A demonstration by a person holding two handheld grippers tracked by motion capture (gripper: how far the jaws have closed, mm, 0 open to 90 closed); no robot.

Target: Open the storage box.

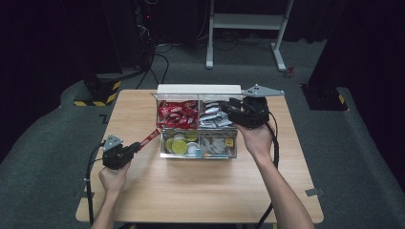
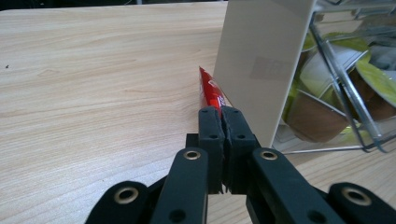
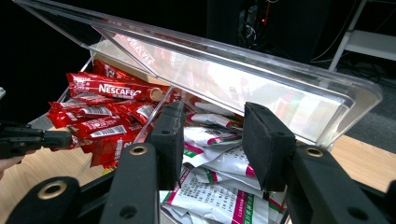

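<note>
On the pale wooden table stands a clear four-compartment plastic box, lid raised. The right tongs hover half-open above its white sachets, seemingly gripping nothing. The left tongs, clamped tight, hold a slim red sachet stick beside the box's left wall.

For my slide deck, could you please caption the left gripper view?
Left gripper shut on a red sachet beside the clear organiser box on the wooden table.
</note>
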